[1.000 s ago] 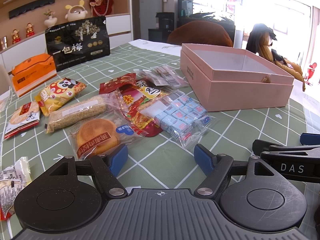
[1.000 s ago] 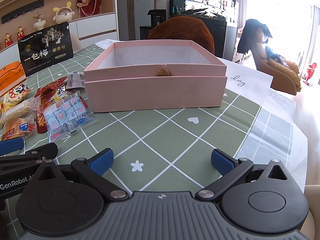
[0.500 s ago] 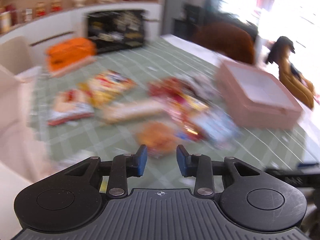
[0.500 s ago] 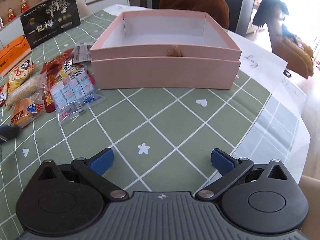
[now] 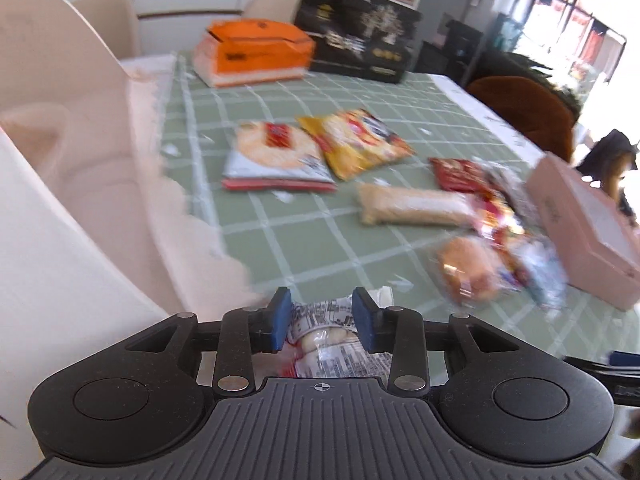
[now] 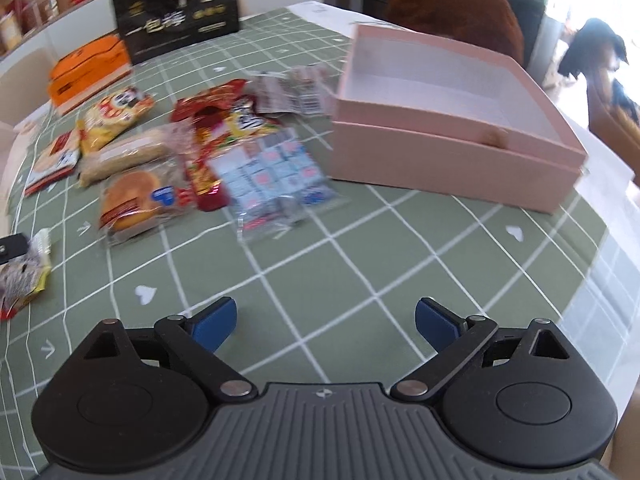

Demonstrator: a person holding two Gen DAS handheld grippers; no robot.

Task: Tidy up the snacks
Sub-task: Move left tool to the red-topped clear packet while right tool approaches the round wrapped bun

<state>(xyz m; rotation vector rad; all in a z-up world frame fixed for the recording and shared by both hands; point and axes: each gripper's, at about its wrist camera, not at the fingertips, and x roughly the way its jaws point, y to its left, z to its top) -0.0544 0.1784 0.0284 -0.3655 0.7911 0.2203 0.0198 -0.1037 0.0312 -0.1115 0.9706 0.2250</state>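
Several wrapped snacks lie on the green checked tablecloth [image 6: 360, 264]: a round bun [image 6: 136, 196], a long beige bar [image 6: 124, 154], a bag of small blue and white sweets [image 6: 272, 176], red packets [image 6: 212, 120] and a yellow panda bag [image 6: 116, 114]. An open, empty pink box [image 6: 452, 120] stands at the right. My left gripper [image 5: 320, 322] has its blue pads on either side of a silver printed snack packet [image 5: 324, 336] at the near table edge, nearly closed on it. My right gripper [image 6: 324, 320] is wide open and empty above the cloth.
An orange box [image 5: 256, 52] and a black gift bag [image 5: 360, 32] stand at the far side. A cream chair [image 5: 72, 184] is at the table's left edge. A brown chair back [image 6: 456, 12] rises behind the pink box.
My left gripper swung left and down to the near table edge and narrowed around the silver packet. My right gripper rose and turned left, still open.
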